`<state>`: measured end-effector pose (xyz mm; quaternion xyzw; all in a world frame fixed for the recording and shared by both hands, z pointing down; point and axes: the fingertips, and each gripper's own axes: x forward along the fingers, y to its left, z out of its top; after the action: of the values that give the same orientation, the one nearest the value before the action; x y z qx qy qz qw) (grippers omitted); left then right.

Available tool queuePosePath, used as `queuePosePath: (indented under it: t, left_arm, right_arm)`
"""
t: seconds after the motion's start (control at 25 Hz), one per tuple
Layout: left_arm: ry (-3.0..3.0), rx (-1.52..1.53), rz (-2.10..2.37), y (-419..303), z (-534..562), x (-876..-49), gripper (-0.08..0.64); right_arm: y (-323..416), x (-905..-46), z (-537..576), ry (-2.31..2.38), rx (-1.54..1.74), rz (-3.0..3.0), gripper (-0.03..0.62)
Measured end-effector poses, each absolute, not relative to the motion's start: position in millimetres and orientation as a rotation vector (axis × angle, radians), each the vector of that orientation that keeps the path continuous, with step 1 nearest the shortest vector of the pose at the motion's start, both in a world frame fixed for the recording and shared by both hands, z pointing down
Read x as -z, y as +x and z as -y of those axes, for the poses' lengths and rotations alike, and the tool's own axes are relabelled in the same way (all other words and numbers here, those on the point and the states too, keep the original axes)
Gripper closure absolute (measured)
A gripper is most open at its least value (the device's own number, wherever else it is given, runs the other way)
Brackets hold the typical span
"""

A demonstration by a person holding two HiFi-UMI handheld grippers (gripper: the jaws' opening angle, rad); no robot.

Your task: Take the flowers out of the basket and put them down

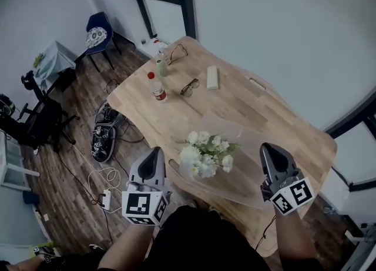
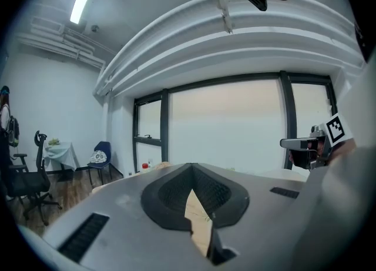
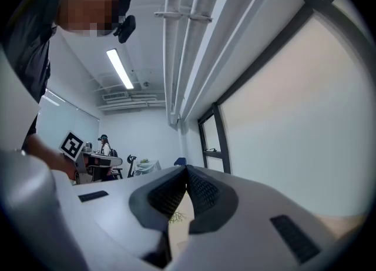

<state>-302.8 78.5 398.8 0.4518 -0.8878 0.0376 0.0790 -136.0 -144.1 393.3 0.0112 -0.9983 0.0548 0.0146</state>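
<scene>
A bunch of white flowers [image 1: 205, 153] with green leaves lies on the wooden table [image 1: 247, 99] near its front edge. It rests on a pale translucent wrap or holder [image 1: 249, 170]; I cannot tell which. My left gripper [image 1: 154, 152] is to the left of the flowers, over the table's edge, shut and empty. My right gripper [image 1: 267, 147] is to their right, apart from them, also shut and empty. In the left gripper view the jaws [image 2: 191, 167] meet at the tips. In the right gripper view the jaws [image 3: 187, 169] are closed too, with a green sprig [image 3: 175, 217] showing below them.
At the table's far end are a red-capped bottle [image 1: 157, 86], a green bottle [image 1: 161, 65], two pairs of glasses [image 1: 189, 87], and a white box [image 1: 212, 77]. On the floor to the left are a power strip with cables [image 1: 106, 196], a black chair [image 1: 35, 117] and a blue chair [image 1: 98, 34].
</scene>
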Motion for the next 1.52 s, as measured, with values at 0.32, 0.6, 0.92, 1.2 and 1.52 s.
queuePosePath:
  t: [0.32, 0.6, 0.92, 1.2, 1.52]
  left_arm:
    - [1.441, -0.206, 2.606, -314.4, -69.0, -428.4, 0.556]
    - [1.444, -0.155, 2.543, -338.4, -68.5, -451.6, 0.556]
    - [1.484, -0.114, 2.489, -352.3, -58.6, -471.3, 0.555]
    - [1.507, -0.093, 2.478, -363.5, -57.0, -474.5, 0.555]
    - [1.528, -0.061, 2.470, -361.3, -63.7, -475.3, 0.555]
  right_arm:
    - [-165.0, -443.7, 143.3, -0.023, -0.087, 2.986, 0.572]
    - [-172.7, -488.4, 142.3, -0.032, -0.143, 2.859, 0.572]
    - [-178.5, -528.5, 121.9, -0.271, -0.146, 2.733, 0.571]
    - [-183.0, -554.2, 88.0, -0.515, -0.115, 2.652, 0.571]
    - [-189.4, -576.3, 65.7, -0.633, -0.043, 2.589, 0.446]
